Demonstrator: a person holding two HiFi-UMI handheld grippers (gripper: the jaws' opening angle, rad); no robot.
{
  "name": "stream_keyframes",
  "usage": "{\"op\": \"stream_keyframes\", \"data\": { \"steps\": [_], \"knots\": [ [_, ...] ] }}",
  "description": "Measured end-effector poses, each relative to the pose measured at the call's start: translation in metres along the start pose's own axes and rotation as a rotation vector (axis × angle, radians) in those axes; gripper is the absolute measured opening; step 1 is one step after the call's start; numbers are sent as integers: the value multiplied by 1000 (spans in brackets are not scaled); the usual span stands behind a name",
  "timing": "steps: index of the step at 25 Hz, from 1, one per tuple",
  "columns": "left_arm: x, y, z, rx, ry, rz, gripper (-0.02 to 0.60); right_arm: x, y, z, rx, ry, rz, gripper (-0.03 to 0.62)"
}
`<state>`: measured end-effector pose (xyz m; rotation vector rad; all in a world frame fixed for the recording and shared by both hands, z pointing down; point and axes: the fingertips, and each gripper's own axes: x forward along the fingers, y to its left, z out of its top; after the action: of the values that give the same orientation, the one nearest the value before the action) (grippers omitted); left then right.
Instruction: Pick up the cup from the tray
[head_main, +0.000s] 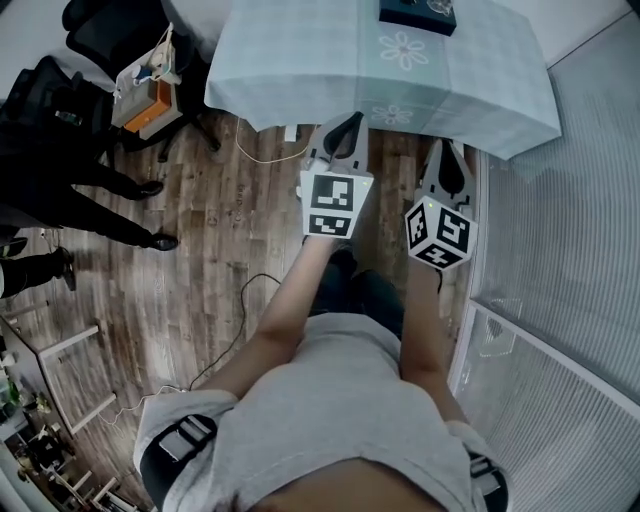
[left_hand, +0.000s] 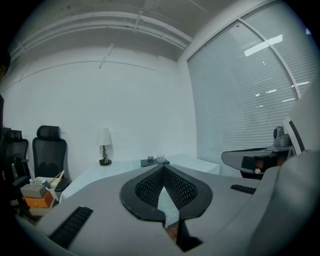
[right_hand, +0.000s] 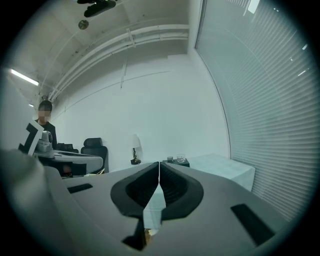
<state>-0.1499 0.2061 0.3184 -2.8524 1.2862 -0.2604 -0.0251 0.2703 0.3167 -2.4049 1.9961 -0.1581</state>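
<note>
Clear glass cup (right_hand: 181, 158) at 12 o'clock on dark tray (right_hand: 177, 164): judged light, rigid, slick, breakable, best taken across mid-wall; left gripper (left_hand: 163, 170) and right gripper (right_hand: 159, 167) both closed, empty.

The clear cup (right_hand: 180, 158) stood upright on a dark tray (head_main: 417, 15), a smaller cup (right_hand: 170, 159) just beside it. The tray lay on the table (head_main: 300, 60).

shirt: grey T-shirt (head_main: 340, 400) with short sleeves
trousers: dark trousers (head_main: 370, 292)
straps: grey and black webbing straps (head_main: 187, 437) with buckles, one at each shoulder
left claw (head_main: 352, 122): black ribbed pads set in a smooth grey shell
left marker cube (head_main: 335, 205): white, with black square markers
right claw (head_main: 449, 150): same black pads and grey shell
right marker cube (head_main: 440, 232): white with black markers and a small green dot
</note>
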Motion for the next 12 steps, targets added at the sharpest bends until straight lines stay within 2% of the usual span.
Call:
{"op": "stream_keyframes", "data": {
  "steps": [12],
  "knots": [
    [82,33,-6,-24,41,20,6,89,-16,-8,-2,51,10,8]
  ]
}}
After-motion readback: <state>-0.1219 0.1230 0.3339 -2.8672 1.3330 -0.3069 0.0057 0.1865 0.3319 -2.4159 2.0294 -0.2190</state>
